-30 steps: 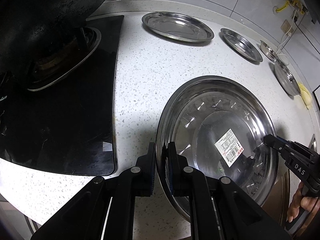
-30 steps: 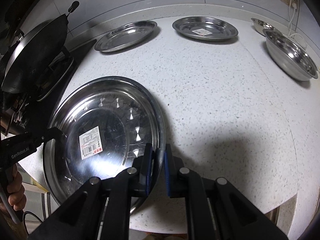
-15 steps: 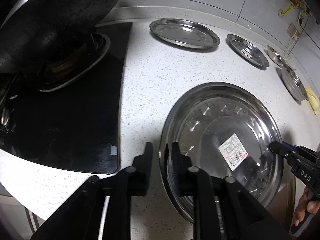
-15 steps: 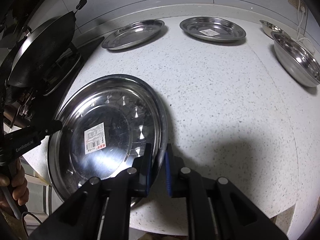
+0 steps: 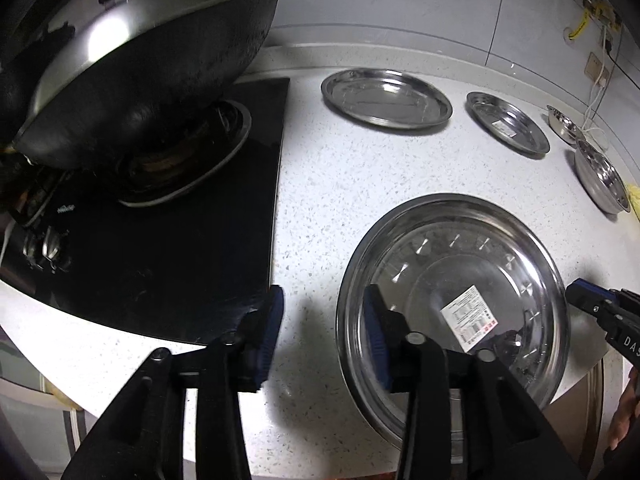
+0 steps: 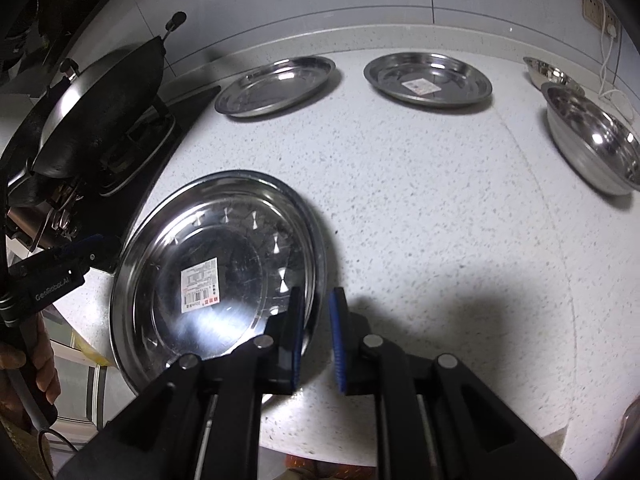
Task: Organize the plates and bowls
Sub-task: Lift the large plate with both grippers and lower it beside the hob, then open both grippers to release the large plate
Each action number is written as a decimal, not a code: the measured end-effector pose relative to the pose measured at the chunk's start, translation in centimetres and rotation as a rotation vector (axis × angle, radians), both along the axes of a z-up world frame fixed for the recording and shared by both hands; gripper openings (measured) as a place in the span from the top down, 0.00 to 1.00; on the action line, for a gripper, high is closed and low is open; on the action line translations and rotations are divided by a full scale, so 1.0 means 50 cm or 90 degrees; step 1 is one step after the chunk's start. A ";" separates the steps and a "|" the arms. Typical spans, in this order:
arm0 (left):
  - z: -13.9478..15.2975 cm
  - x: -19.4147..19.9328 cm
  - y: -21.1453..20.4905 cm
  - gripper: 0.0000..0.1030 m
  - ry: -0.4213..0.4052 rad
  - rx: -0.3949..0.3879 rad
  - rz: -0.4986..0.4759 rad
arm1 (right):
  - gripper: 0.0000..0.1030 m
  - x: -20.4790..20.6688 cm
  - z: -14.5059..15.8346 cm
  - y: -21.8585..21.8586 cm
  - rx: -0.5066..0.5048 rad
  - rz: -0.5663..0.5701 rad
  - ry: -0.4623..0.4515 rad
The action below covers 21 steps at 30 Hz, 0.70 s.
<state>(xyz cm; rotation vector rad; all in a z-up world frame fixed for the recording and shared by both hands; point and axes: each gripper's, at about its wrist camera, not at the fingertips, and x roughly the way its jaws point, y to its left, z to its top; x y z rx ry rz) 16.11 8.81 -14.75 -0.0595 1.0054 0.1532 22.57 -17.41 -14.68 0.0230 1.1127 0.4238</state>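
A large steel plate (image 5: 460, 280) with a barcode sticker lies flat near the counter's front edge; it also shows in the right wrist view (image 6: 216, 264). My left gripper (image 5: 324, 332) is open, its jaws wide apart astride the plate's left rim. My right gripper (image 6: 316, 340) is open a little, its jaws just apart around the plate's right rim. Two smaller steel plates (image 5: 386, 98) (image 5: 508, 124) lie at the back. Two steel bowls (image 6: 596, 144) (image 6: 552, 72) stand at the far right.
A black wok with a lid (image 5: 140, 68) sits on the black glass hob (image 5: 160, 256) at the left. The white speckled counter (image 6: 420, 184) ends close below both grippers. A wall socket with a white cable (image 6: 608, 28) is at the back right.
Both grippers have let go of the large plate's rim. The left jaws opened wide, the right jaws slightly. Both views drew back a little; the plate now lies flat.
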 end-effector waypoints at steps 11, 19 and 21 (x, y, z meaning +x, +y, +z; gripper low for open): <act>0.096 0.019 -0.061 0.27 -0.036 -0.011 -0.017 | 0.82 0.017 0.057 -0.084 0.023 -0.013 -0.023; 0.139 0.107 -0.116 0.16 -0.050 -0.038 -0.049 | 0.72 0.070 0.122 -0.127 0.006 -0.016 -0.069; 0.135 0.140 -0.110 0.16 -0.040 -0.030 -0.043 | 0.71 0.095 0.131 -0.123 0.013 -0.017 -0.074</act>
